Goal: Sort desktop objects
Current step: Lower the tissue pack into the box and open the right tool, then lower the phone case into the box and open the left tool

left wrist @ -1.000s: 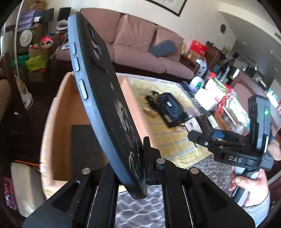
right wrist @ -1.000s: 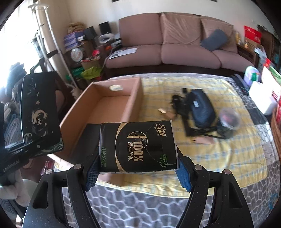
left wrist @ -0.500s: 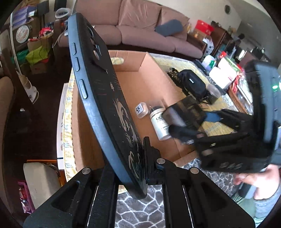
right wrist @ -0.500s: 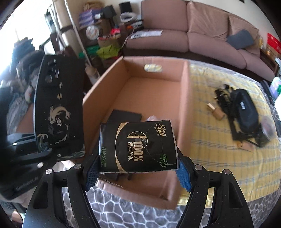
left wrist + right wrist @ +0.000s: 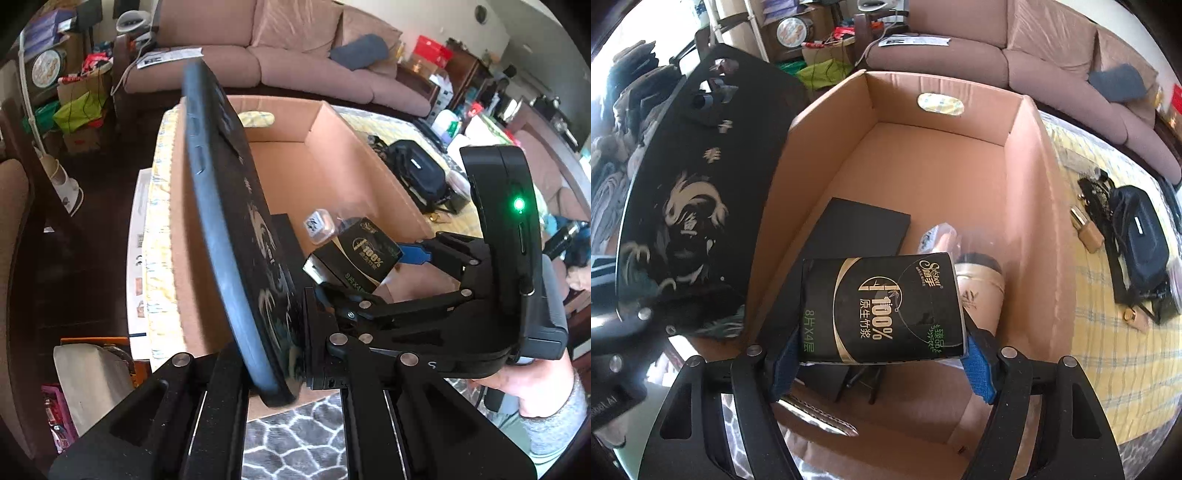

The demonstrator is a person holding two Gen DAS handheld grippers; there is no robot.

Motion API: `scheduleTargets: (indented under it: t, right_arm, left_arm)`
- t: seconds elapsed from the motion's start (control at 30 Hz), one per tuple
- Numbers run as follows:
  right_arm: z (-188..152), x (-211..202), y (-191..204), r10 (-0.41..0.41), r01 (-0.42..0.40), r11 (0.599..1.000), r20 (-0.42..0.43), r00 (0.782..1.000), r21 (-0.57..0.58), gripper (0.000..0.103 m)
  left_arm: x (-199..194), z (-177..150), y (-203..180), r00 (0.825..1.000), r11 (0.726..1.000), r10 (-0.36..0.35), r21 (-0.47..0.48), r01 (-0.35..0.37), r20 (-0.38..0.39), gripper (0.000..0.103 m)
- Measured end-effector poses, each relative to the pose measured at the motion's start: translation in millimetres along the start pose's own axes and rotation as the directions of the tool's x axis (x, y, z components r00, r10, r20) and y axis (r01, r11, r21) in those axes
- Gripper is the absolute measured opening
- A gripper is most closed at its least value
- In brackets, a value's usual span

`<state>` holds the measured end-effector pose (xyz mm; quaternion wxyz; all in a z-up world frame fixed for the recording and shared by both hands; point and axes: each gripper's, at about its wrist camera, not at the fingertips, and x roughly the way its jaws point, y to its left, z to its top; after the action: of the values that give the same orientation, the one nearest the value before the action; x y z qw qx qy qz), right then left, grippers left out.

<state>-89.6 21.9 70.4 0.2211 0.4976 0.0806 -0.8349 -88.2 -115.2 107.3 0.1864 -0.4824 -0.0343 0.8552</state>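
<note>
My left gripper (image 5: 295, 365) is shut on a black phone case with a dragon print (image 5: 236, 221), held upright over the near left corner of the open cardboard box (image 5: 332, 122). The case also shows in the right wrist view (image 5: 687, 206). My right gripper (image 5: 882, 354) is shut on a black tissue pack (image 5: 882, 306) and holds it above the box's near end; the pack shows in the left wrist view (image 5: 354, 258) too. The box (image 5: 1034, 184) holds a flat black item (image 5: 857, 229), a small clear case (image 5: 317, 225) and a cream bottle (image 5: 982, 295).
A black pouch (image 5: 1141, 236) with small items lies on the yellow striped cloth (image 5: 1108, 369) right of the box. A pink sofa (image 5: 1052, 48) stands behind. Clutter and a chair are at the left (image 5: 74, 103). A patterned grey mat (image 5: 295, 443) lies at the near edge.
Both grippers moved forward over the box. The tissue pack is now lower, over the box's near end, and the phone case tilts further over the left wall.
</note>
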Motion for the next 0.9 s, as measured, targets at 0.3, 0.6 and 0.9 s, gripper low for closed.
scheduleTargets:
  t: [0.3,0.6,0.9]
  right_arm:
    - [-1,-4,4,-0.011,0.011,1.0,-0.003,1.0,-0.007,0.083]
    - [-1,-57,-32,-0.003,-0.008,0.996,0.124,0.992,0.088,0.083]
    - [-14,-80,-51,0.005,-0.022,0.994,0.154,0.988,0.106,0.083]
  left_arm:
    - [0,1,5,1.0,1.0,-0.001,-0.009,0.001,-0.006,0.007]
    - [15,21,-11,1.0,1.0,-0.012,-0.02,0.012,-0.012,0.007]
    - [72,41,-16,0.993,0.996,-0.044,-0.078,0.036,-0.105,0.007]
